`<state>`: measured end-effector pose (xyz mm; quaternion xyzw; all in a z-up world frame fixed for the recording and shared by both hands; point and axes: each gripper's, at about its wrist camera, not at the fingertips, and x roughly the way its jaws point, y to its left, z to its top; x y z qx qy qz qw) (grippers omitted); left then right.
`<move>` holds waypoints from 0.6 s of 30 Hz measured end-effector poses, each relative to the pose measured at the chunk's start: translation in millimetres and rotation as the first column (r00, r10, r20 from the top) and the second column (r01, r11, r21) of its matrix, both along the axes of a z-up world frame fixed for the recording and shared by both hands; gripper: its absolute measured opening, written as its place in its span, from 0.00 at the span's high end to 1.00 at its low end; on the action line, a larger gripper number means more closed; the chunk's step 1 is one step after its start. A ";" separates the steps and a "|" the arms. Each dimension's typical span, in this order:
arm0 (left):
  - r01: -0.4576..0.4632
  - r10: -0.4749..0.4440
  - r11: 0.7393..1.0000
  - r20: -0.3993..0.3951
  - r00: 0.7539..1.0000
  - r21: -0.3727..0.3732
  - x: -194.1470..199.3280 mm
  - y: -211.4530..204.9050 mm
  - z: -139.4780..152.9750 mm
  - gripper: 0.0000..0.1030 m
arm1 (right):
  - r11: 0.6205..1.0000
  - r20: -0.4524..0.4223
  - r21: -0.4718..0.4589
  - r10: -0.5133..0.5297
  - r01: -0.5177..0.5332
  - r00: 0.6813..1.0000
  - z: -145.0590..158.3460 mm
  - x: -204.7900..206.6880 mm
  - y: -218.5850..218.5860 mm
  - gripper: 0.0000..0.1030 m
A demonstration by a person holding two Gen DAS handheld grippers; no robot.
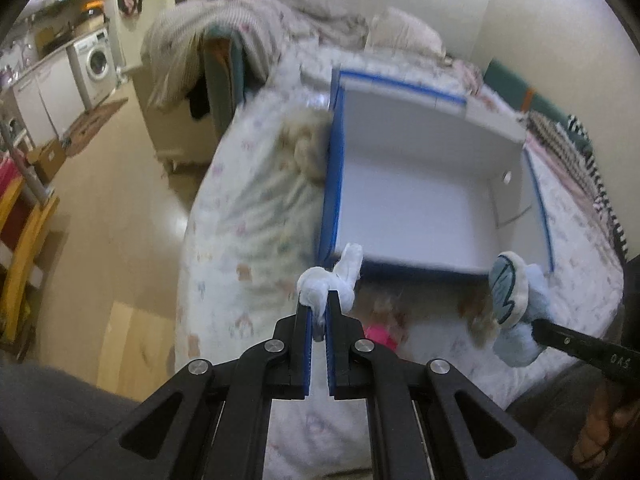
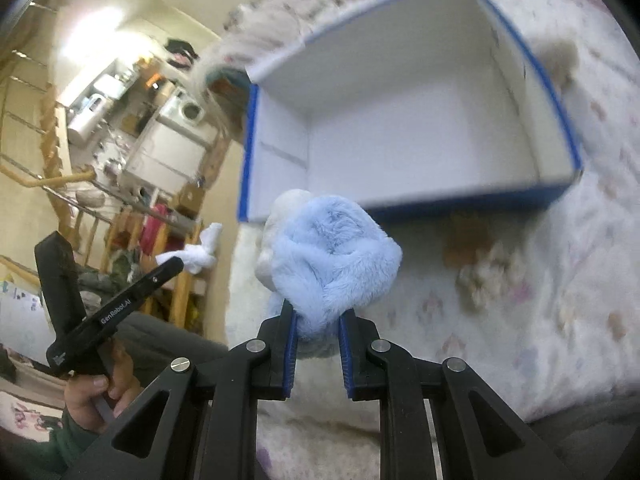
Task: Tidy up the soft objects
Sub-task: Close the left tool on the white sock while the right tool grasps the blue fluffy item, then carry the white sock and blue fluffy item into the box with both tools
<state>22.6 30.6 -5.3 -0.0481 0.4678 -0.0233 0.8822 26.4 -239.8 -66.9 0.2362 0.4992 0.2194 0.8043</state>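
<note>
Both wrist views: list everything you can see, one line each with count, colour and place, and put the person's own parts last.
Box: one, blue outside, white inside, open and empty, lying on the bed.
Blue plush toy: one, light blue and cream, held in the right gripper in front of the box.
White soft item: one, white, pinched in the left gripper near the box's corner.
Beige plush items: blurred, at least two, on the bed beside and in front of the box.
Bed cover: one, white with a pale print.
Washing machine: one, white, far in the room.
Left gripper: black, blue pads, shut.
Right gripper: black, blue pads, shut on the toy.
</note>
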 end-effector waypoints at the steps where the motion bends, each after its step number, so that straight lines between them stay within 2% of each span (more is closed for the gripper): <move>1: 0.004 -0.004 1.000 0.017 1.000 0.005 3.1 -1.6 5.8 0.95 | 1.000 0.024 -0.002 -0.012 0.012 1.000 6.8 2.2 -6.0 0.81; 5: 0.036 -0.037 0.999 0.063 0.997 0.018 26.3 -13.4 28.2 0.95 | 0.997 0.112 -0.014 -0.070 0.072 0.991 33.3 18.8 -19.3 0.81; 10: 0.082 -0.085 0.996 0.083 0.993 0.041 56.8 -35.2 43.1 0.95 | 0.994 0.153 -0.030 -0.096 0.102 0.984 49.2 47.8 -24.6 0.81; 14: 0.111 -0.116 0.992 0.080 0.990 0.065 84.1 -52.7 39.6 0.95 | 0.992 0.135 -0.047 -0.110 0.118 0.985 43.2 73.3 -26.2 0.81; 18: 0.127 -0.133 0.988 0.062 0.989 0.082 109.8 -64.9 24.1 0.95 | 0.988 0.121 -0.073 -0.127 0.136 0.985 26.5 93.4 -25.3 0.81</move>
